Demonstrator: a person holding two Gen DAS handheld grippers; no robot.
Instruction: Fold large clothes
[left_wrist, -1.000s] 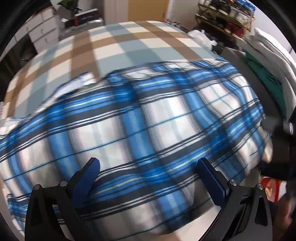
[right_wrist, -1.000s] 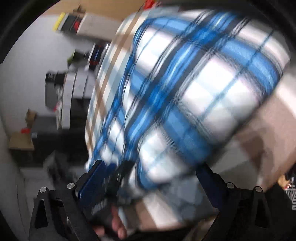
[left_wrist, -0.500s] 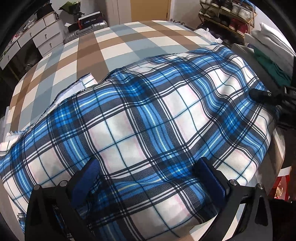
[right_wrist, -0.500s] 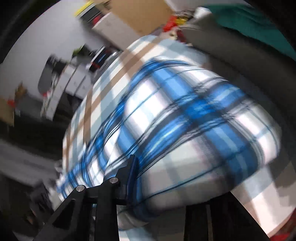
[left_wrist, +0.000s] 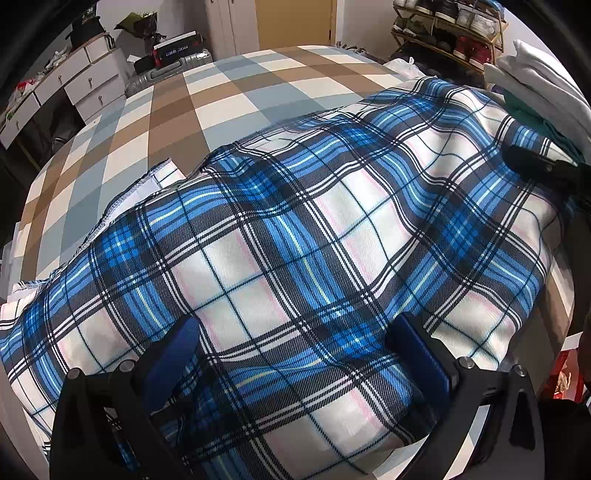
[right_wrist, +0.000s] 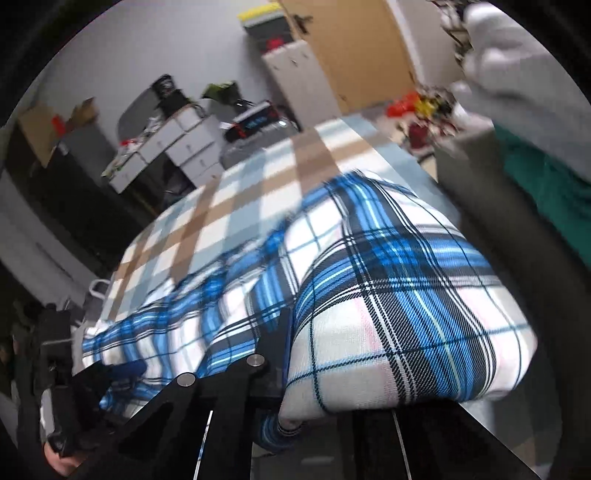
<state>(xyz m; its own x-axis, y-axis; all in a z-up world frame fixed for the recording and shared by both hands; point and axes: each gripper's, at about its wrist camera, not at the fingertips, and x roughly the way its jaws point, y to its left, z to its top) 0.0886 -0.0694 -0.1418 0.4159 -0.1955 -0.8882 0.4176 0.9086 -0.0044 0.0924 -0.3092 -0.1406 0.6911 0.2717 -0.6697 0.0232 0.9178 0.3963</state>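
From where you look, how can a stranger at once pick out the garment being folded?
Find the bed with the brown, grey and white checked cover. On its near part lies the plaid garment, spread wide, beside a stack of clothes. Its blue, black and white plaid sets it apart: the stack's pieces are plain white and green, and the cover's checks are broad and dull.

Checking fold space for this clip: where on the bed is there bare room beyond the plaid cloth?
The checked bedspread lies bare beyond the blue plaid cloth, toward the drawers and suitcase. It is crowded near the stacked folded clothes, where the right claw has just closed on the cloth.
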